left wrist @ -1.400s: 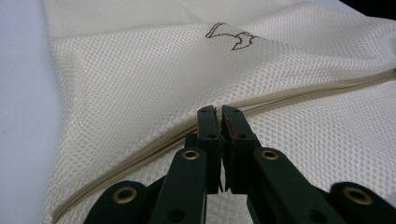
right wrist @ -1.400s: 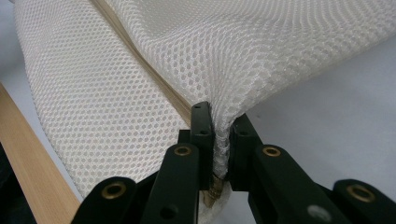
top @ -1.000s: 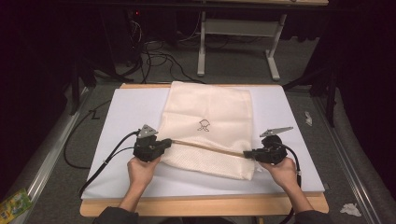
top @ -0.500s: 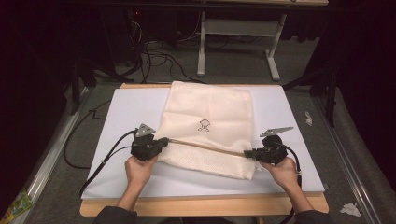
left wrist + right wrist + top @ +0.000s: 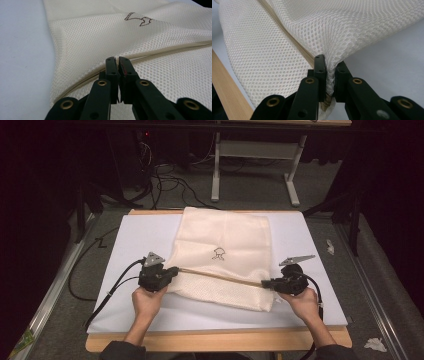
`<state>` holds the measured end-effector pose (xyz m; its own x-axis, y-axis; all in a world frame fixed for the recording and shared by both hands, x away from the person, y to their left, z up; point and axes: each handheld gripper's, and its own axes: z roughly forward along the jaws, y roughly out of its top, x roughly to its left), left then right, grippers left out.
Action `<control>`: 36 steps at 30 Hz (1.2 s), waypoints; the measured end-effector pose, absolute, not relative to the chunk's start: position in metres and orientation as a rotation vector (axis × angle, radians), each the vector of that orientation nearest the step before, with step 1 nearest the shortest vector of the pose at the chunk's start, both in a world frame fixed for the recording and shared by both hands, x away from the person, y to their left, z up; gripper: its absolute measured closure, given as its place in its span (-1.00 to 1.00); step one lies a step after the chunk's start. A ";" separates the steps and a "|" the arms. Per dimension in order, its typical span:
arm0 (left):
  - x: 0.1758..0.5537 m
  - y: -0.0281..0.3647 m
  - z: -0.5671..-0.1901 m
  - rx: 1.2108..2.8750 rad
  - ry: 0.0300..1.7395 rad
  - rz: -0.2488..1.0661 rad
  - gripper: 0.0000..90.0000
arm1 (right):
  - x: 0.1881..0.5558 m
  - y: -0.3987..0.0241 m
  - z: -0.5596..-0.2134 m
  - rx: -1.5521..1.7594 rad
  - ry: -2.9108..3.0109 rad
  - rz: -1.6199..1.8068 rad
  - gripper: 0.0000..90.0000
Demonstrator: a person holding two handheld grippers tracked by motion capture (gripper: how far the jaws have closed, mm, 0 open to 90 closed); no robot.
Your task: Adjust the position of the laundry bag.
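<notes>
We hold a cream mesh laundry bag (image 5: 225, 252) on the white sheet (image 5: 130, 240) that covers the table, each gripper pinching one end of its zipper seam (image 5: 220, 276). The left gripper (image 5: 172, 270) has its jaws closed on the seam at the bag's left edge; in the left gripper view the jaw tips meet over the zipper tape (image 5: 160, 51). The right gripper (image 5: 265, 283) is clamped on a bunch of mesh and tape at the right edge, and in the right gripper view the fabric (image 5: 329, 72) is squeezed between the jaws. The seam runs taut between the two grippers, raised above the near flap. We judge the main risk to be slippage: the left jaws appear to hold only a thin margin, so further tension could pull it free. Uneven pulling could skew the bag or drag it across the sheet. Excess tension could strain the mesh at the right clamp.
</notes>
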<state>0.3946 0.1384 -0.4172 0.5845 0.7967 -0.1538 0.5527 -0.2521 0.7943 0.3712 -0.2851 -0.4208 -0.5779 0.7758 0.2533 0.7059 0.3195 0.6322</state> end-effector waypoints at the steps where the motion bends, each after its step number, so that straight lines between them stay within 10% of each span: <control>1: 0.395 0.139 -0.417 1.938 1.081 0.352 0.94 | 0.371 -0.285 -0.420 1.392 2.474 1.110 0.89; 36: 0.394 0.160 -0.415 1.922 1.134 0.413 0.94 | 0.373 -0.289 -0.416 1.402 2.445 1.095 0.89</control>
